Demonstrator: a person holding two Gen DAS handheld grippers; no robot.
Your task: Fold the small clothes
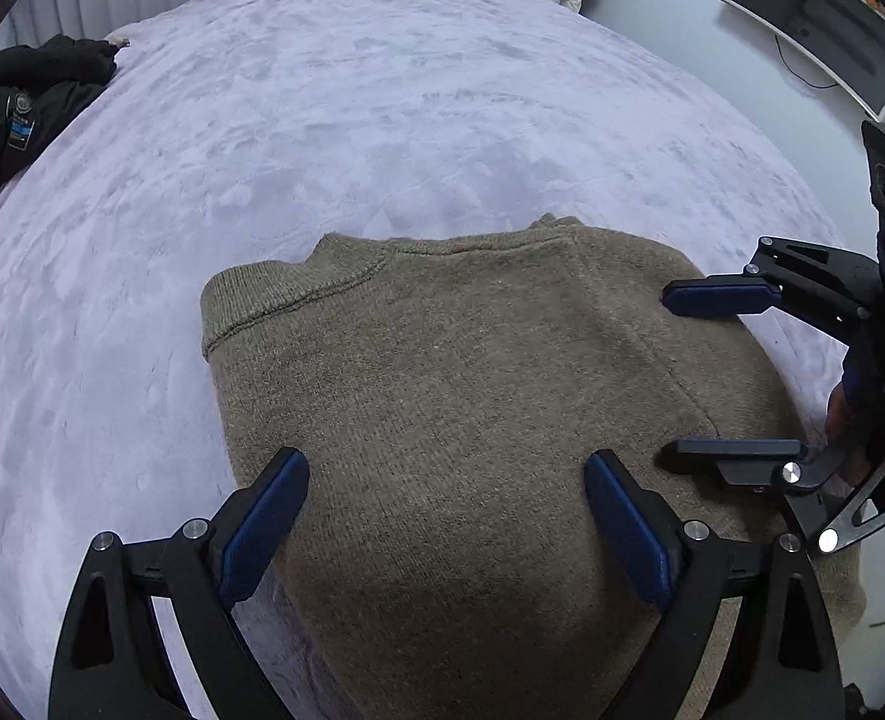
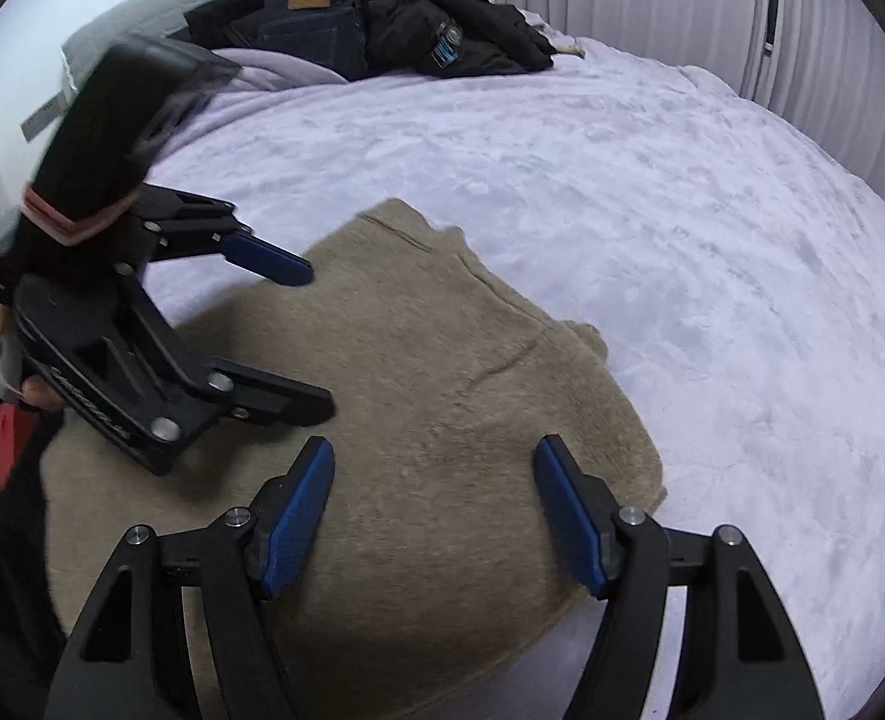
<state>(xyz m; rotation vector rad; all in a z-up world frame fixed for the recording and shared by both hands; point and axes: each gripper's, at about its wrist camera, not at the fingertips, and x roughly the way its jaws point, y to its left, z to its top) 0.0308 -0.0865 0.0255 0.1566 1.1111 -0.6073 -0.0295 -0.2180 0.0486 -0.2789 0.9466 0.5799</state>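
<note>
The left gripper (image 1: 447, 468) and right gripper (image 2: 434, 456) hover with jaws apart above the folded brown sweater (image 1: 472, 396), which lies on a lilac fleece blanket (image 1: 322, 120). Only the left view shows a wall-mounted screen (image 1: 826, 30); only the right shows jeans (image 2: 316, 24) beyond the sweater.

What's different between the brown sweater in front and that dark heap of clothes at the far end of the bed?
The brown sweater lies spread flat and smooth, near the camera; the dark heap is bunched up at the far end, by the headboard. The sweater is one plain knitted piece; the heap holds several things, jeans with a tan patch among them. Both open grippers, left and right, hang over the sweater; none is near the heap. Both rest on the same lilac blanket.
</note>
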